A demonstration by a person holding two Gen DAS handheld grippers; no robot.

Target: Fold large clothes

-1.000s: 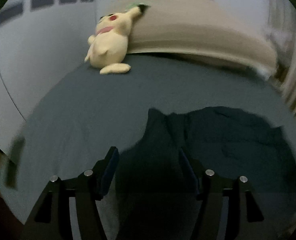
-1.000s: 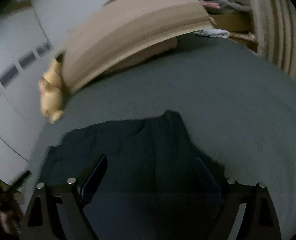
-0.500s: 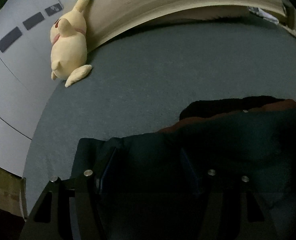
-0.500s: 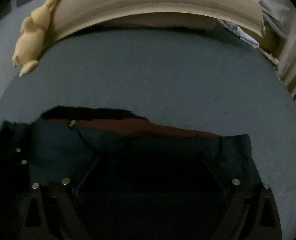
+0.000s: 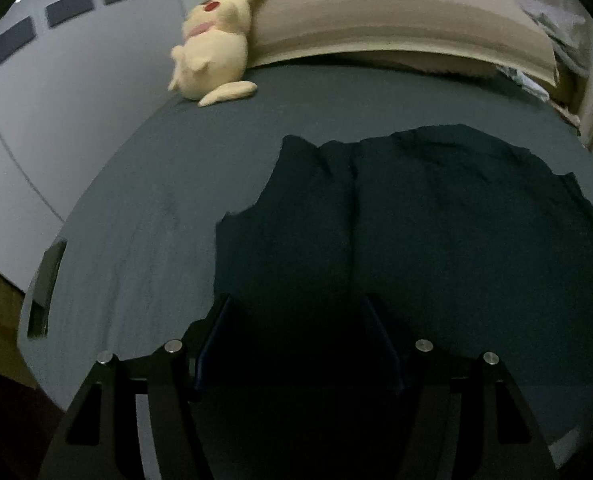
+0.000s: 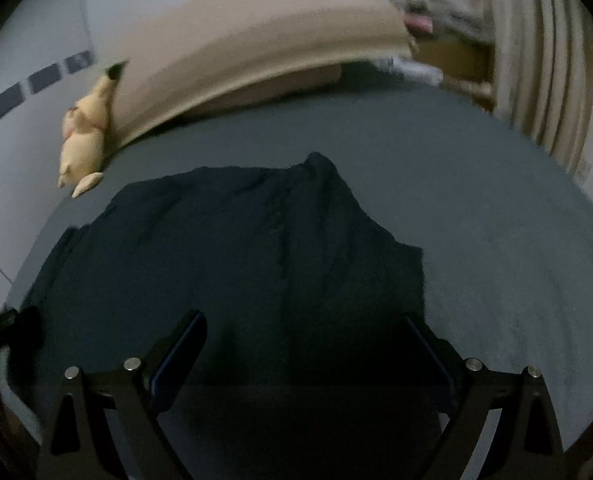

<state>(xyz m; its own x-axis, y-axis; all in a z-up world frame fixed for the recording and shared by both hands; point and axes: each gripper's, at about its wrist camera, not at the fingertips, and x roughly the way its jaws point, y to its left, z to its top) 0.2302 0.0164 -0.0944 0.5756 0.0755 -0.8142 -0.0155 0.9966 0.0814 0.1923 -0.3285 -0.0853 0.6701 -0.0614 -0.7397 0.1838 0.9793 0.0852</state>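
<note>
Garment (image 5: 436,220), dark and rumpled, lies spread across the grey bed (image 5: 144,208) toward its near edge in my left view, where my left gripper (image 5: 298,344) hangs parted over the cloth, pinching nothing, a yellow plush toy (image 5: 212,56) propped at the headboard (image 5: 396,12). From my right view, the right gripper (image 6: 304,356) stands wide apart above the same garment (image 6: 224,240), its jaws having just been opening with only loose fabric lying beneath them.

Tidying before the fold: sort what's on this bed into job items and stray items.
Job:
- dark garment, spread on the bed sheet
- left claw and right claw, both open over it

Stray:
- yellow plush toy
- beige headboard
- clutter beside the bed
</note>
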